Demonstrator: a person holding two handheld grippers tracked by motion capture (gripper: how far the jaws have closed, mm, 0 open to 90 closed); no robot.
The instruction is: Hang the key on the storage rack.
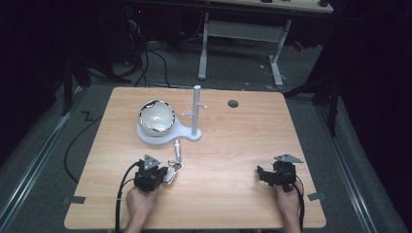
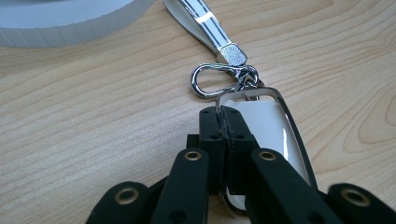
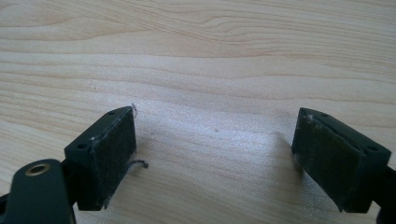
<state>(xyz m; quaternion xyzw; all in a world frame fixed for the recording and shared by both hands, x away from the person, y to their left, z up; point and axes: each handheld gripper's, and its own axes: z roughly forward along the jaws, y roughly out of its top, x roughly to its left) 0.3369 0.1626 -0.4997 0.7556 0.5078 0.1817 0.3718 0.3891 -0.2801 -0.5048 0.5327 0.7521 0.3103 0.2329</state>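
The left tongs [image 2: 224,122] are pinching the key fob [image 2: 266,135], which lies on the desk [image 1: 233,145]; lifting it to the stand [image 1: 196,112] ahead remains, and the right tongs [image 3: 215,154] rest spread apart.

No lettering, label, brand or number is legible anywhere here, not even on the key fob [image 2: 261,126].

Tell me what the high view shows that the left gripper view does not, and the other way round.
High view: the right gripper, open over bare wood, the bowl on the white stand with its post, and both hands.

Left gripper view: the left gripper pinching the white key fob's metal rim, and the carabiner clip up close.

Both: the fob, its strap, the wooden table.
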